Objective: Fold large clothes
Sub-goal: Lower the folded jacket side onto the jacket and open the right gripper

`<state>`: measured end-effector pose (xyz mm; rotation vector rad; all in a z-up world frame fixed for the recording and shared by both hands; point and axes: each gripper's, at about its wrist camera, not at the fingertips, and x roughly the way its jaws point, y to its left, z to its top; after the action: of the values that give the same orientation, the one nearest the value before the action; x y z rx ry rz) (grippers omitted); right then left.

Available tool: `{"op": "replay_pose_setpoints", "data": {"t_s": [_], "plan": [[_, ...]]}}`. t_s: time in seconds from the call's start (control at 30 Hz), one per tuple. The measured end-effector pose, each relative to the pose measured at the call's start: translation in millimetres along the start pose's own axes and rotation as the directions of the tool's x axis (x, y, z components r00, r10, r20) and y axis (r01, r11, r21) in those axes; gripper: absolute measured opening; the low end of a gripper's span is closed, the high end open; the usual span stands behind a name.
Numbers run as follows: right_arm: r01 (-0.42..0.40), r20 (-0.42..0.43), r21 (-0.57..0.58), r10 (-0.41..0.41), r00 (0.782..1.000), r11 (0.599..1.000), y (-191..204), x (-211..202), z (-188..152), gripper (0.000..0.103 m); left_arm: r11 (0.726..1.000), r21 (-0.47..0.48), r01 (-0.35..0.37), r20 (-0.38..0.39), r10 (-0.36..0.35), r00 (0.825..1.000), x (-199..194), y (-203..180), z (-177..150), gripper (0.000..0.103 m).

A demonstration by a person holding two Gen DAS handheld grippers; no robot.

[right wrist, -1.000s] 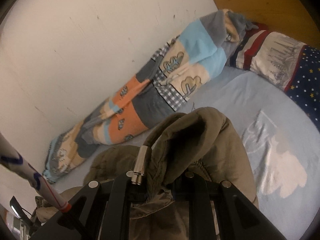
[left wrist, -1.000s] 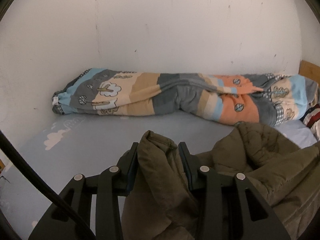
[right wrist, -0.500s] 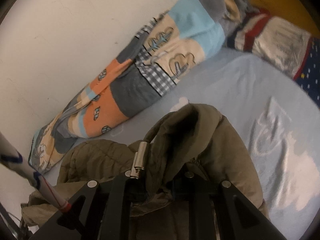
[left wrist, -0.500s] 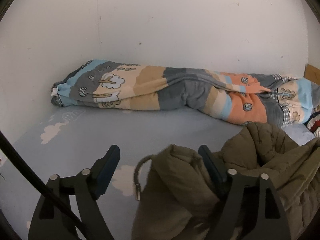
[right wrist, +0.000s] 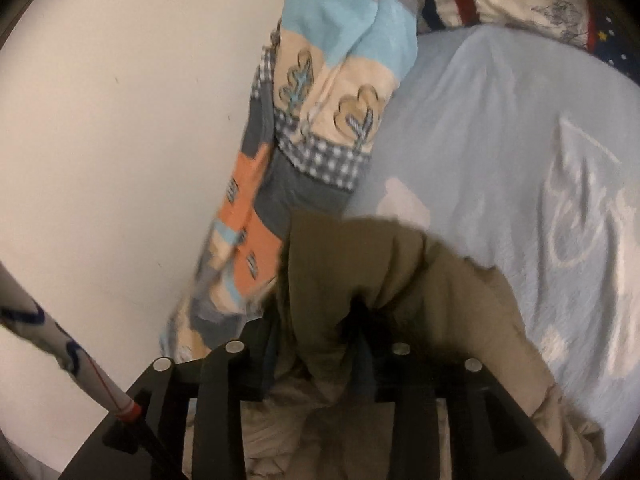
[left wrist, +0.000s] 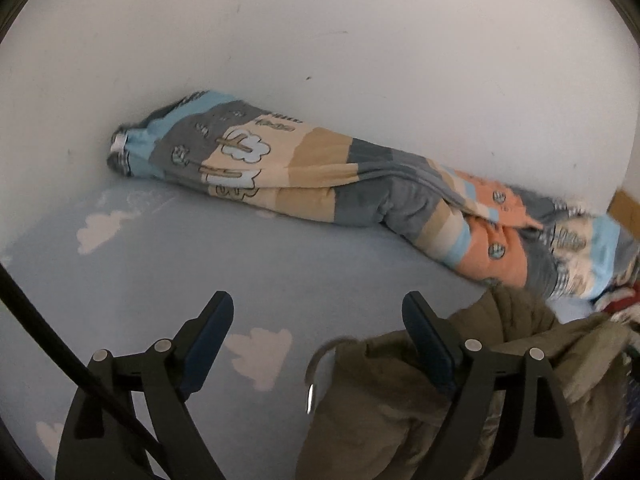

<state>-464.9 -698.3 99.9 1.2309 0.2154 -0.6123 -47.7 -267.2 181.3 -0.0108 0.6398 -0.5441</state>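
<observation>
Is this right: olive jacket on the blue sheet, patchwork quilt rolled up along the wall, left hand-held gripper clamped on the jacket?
Not quite. In the left wrist view the left hand-held gripper stands open, its jaws having just been opening; the jacket only lies against one finger. The sheet and the quilt by the wall are right.

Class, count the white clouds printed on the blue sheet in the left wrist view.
4: one near the wall, one between the open fingers, two faint ones at the left edge. The jacket may hide more.

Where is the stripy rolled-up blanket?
The rolled blanket lies along the white wall at the bed's far edge, behind the green jacket.
</observation>
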Motion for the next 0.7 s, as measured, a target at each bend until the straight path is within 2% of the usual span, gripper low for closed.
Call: {"op": "replay_pose_setpoints", "data": {"t_s": [0.03, 0.1, 0.17, 0.3, 0.37, 0.43, 0.53, 0.57, 0.7], "plan": [[0.016, 0.033, -0.019, -0.015, 0.999, 1.0, 2.1, -6.6, -0.1, 0.045, 1.0, -0.002, -0.022, 0.008, 0.022, 1.0, -1.7, 2.0, 0.8, 0.086], [0.051, 0.099, -0.052, -0.046, 0.994, 0.997, 6.2, -23.1, 5.6, 0.06, 0.998, 0.007, -0.059, 0.032, 0.059, 0.998, -5.6, 4.7, 2.7, 0.086], [0.053, 0.113, -0.08, -0.044, 0.993, 0.995, 8.6, -35.1, 8.2, 0.06, 0.997, 0.006, -0.081, 0.048, 0.081, 0.996, -8.9, 8.3, 6.0, 0.086], [0.052, 0.086, -0.236, -0.032, 0.996, 0.97, 29.2, -49.5, -10.6, 0.06, 0.996, -0.001, -0.09, 0.071, 0.09, 0.993, -18.5, 11.3, 12.7, 0.086], [0.039, 0.041, -0.329, -0.027, 0.999, 0.944, 41.5, -52.1, -33.3, 0.06, 0.996, 0.029, -0.085, 0.085, 0.082, 0.993, -23.3, 5.2, 14.9, 0.086], [0.021, -0.012, -0.424, -0.029, 1.0, 0.905, 56.8, -49.1, -61.1, 0.06, 0.993, 0.097, -0.066, 0.095, 0.057, 0.994, -29.1, -7.0, 16.0, 0.086], [-0.048, -0.114, -0.578, -0.022, 0.993, 0.815, 83.3, -45.0, -117.3, 0.06, 0.977, 0.207, -0.055, 0.107, 0.033, 0.994, -37.6, -28.4, 14.8, 0.086], [-0.084, -0.161, -0.632, -0.024, 0.987, 0.77, 94.2, -43.4, -140.8, 0.06, 0.976, 0.213, -0.052, 0.106, 0.03, 0.994, -38.6, -30.6, 14.9, 0.086], [-0.235, -0.303, -0.81, -0.04, 0.952, 0.537, 136.0, -45.8, -241.8, 0.058, 0.982, 0.183, 0.054, 0.049, -0.064, 0.997, -36.8, -29.6, 16.2, 0.086]]}}
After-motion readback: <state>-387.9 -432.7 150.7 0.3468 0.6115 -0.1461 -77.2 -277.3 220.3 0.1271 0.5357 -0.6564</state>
